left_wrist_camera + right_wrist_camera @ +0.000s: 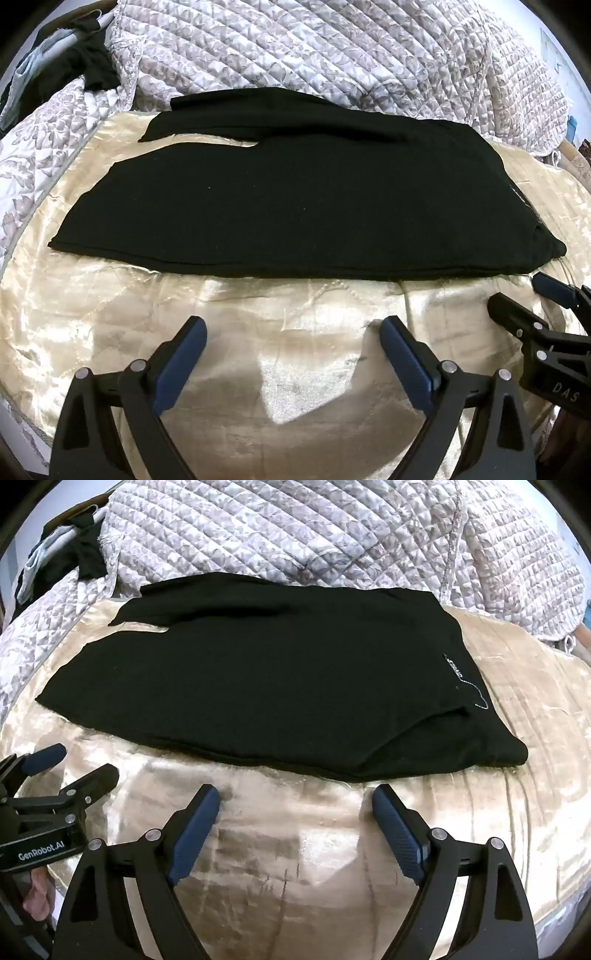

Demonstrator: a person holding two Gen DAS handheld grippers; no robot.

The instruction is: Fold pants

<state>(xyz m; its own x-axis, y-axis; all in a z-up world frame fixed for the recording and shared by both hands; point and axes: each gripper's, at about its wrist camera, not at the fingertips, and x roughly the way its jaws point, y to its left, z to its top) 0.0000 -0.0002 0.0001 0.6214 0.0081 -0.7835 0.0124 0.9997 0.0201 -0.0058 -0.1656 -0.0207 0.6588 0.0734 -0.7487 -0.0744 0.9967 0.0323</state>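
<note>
Black pants (pixel 280 210) lie flat on a shiny cream bedspread (pixel 288 332), legs side by side pointing left, waist at the right with a small label (pixel 452 666). They also show in the right wrist view (pixel 266 686). My left gripper (pixel 293 325) is open and empty, just short of the pants' near edge. My right gripper (pixel 295 794) is open and empty, close to the near edge by the waist. The right gripper also shows at the right of the left wrist view (pixel 517 295), and the left gripper at the left of the right wrist view (pixel 81 762).
A quilted grey-and-white floral blanket (pixel 295 48) is heaped behind the pants. Dark and pale blue clothes (pixel 74 66) lie at the far left. The cream bedspread (pixel 295 867) spreads between the grippers and the pants.
</note>
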